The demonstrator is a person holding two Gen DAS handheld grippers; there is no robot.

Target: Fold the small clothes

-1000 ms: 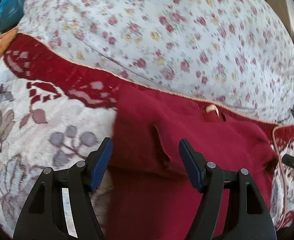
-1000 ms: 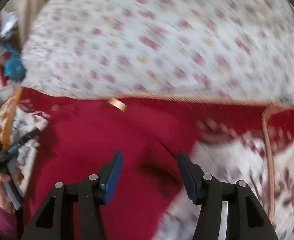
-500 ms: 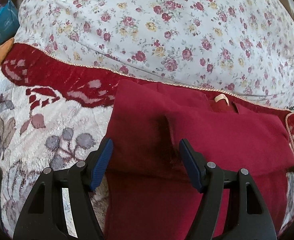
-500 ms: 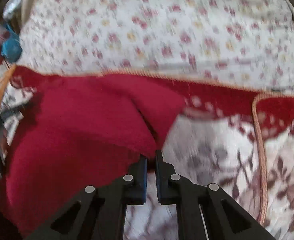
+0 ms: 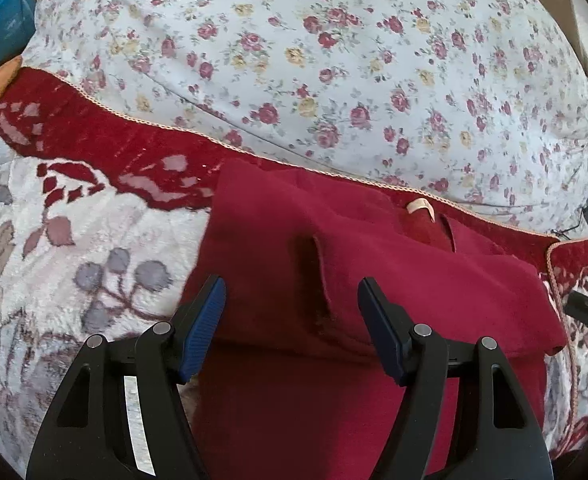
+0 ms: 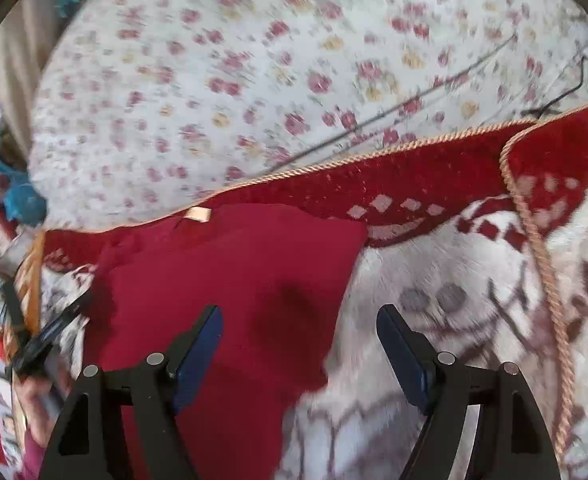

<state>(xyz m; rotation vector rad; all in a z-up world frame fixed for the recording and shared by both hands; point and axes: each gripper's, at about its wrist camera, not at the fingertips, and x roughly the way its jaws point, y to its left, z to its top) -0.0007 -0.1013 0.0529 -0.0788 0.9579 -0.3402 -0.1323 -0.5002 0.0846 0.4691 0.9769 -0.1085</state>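
A dark red garment (image 5: 373, 280) lies on a patterned blanket (image 5: 74, 260), partly folded, with a cream neck label (image 5: 419, 206) at its far edge. My left gripper (image 5: 292, 316) hovers open over the garment's folded flap, nothing between its blue pads. In the right wrist view the same red garment (image 6: 222, 280) lies at left with its label (image 6: 198, 213) on the far side. My right gripper (image 6: 299, 340) is over the garment's right edge; its jaws are opening, and no cloth is pinched between them.
A white flowered quilt (image 5: 333, 60) bulges behind the blanket. The blanket's corded red border (image 6: 413, 184) runs along the garment's far side. Blue bags (image 6: 22, 200) and clutter sit at far left. The left gripper's tip (image 6: 42, 344) and a hand show at the right view's left edge.
My right gripper shut on the garment's right edge half a second ago, then let go and stands open now, shifted right. The garment's right flap lies folded inward. The left gripper stayed still.
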